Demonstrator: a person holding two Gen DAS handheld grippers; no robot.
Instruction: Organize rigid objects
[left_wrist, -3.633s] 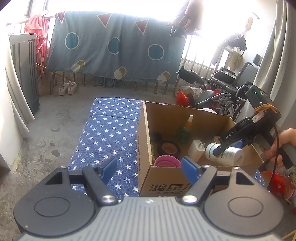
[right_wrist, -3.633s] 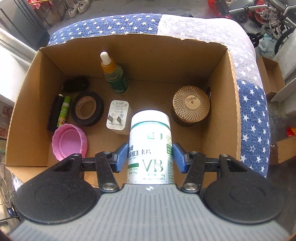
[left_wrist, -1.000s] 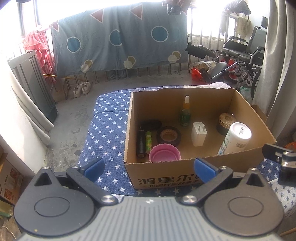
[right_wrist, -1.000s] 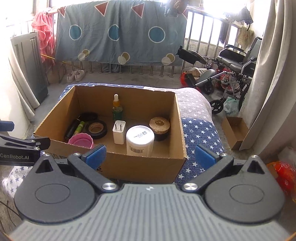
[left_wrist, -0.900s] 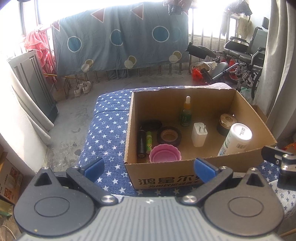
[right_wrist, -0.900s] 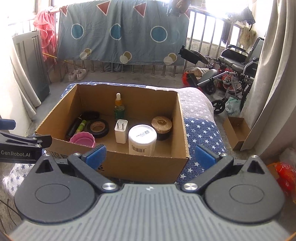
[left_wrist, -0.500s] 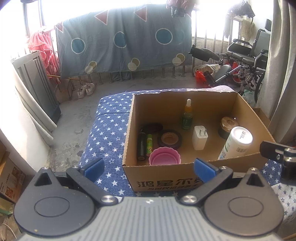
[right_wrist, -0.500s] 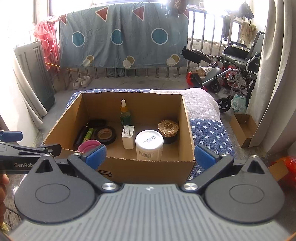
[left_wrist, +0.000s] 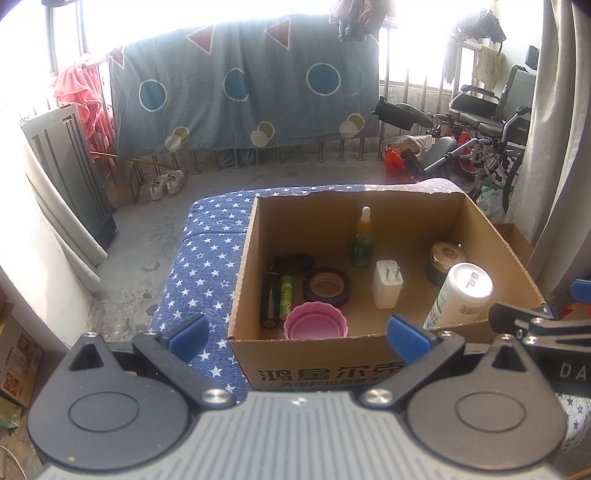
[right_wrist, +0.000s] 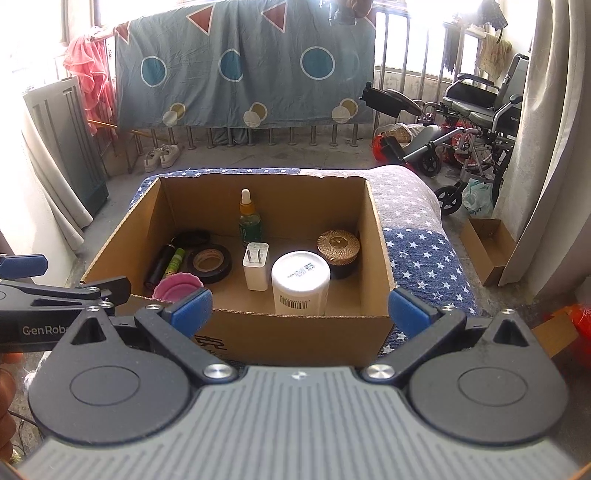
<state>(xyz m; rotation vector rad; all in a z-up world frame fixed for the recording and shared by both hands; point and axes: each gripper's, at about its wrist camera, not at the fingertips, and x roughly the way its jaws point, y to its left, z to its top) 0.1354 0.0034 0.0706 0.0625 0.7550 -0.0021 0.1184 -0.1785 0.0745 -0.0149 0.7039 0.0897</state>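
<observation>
A cardboard box (left_wrist: 332, 365) (right_wrist: 376, 229) sits on a blue star-patterned cushion (left_wrist: 207, 258). Inside stand a white vitamin bottle (left_wrist: 461, 295) (right_wrist: 300, 282), a white plug adapter (left_wrist: 387, 283) (right_wrist: 255, 266), a green dropper bottle (left_wrist: 362, 240) (right_wrist: 249, 219) and a gold-lidded jar (left_wrist: 443, 260) (right_wrist: 338, 249). A black tape roll (left_wrist: 327, 284) (right_wrist: 208, 262), a pink lid (left_wrist: 316, 325) (right_wrist: 177, 287), a black tube and a green tube (left_wrist: 285, 295) lie at the left. My left gripper (left_wrist: 297, 334) and right gripper (right_wrist: 299, 306) are both open and empty, held back in front of the box.
A blue patterned sheet (right_wrist: 240, 70) hangs on a railing behind. A wheelchair (right_wrist: 476, 122) and red bags stand at the right, a small open carton (right_wrist: 487, 247) on the floor, shoes (left_wrist: 166, 182) at the left, a curtain (right_wrist: 550, 147) on the right.
The right gripper has let go of the white bottle, which now stands in the box. Both grippers have opened wide and pulled back and up from the box.
</observation>
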